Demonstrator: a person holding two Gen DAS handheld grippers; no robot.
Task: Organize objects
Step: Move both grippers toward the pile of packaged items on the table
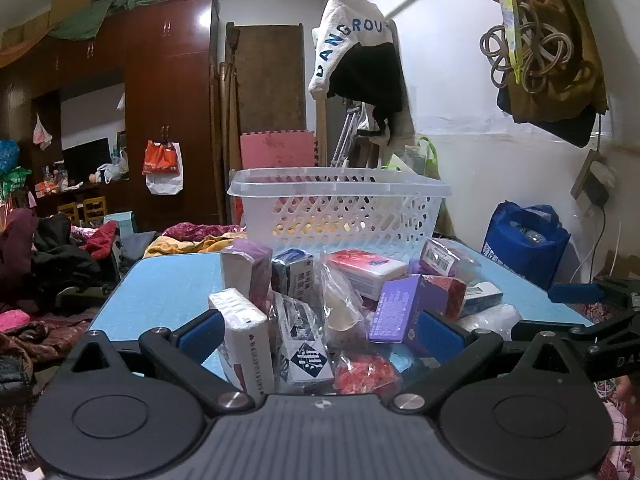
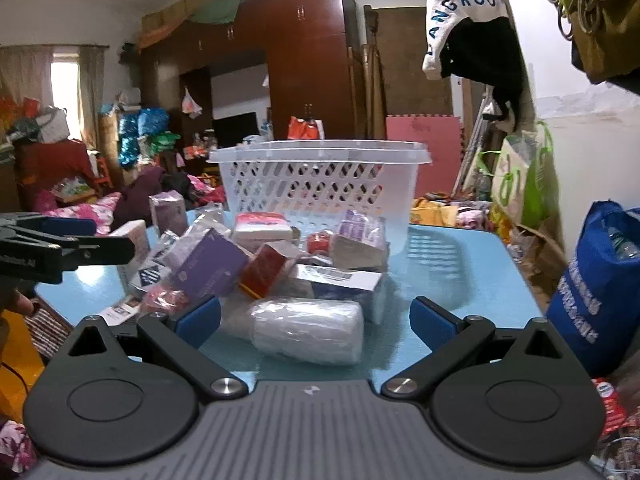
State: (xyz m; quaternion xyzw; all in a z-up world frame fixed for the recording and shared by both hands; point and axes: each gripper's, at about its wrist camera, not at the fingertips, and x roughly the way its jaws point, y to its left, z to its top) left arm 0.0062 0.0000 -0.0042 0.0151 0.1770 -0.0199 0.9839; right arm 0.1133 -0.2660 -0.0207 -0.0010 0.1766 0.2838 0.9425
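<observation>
A pile of small boxes and packets lies on a light blue table point(image 1: 160, 292), in front of a white perforated plastic basket point(image 1: 340, 216). My left gripper point(image 1: 318, 334) is open at the near edge of the pile, with a white box point(image 1: 244, 332), a black-and-white box point(image 1: 304, 344) and a purple box point(image 1: 396, 308) between its blue pads. My right gripper point(image 2: 316, 320) is open, holding nothing. A white wrapped roll point(image 2: 308, 330) lies between its fingers. The basket point(image 2: 320, 184) stands behind the pile in this view too.
A blue bag point(image 2: 600, 284) stands to the right of the table. Clothes and bedding point(image 1: 48, 264) lie heaped to the left. A dark wooden wardrobe point(image 1: 168, 92) stands at the back. Clothes point(image 1: 356, 52) hang overhead near the white wall.
</observation>
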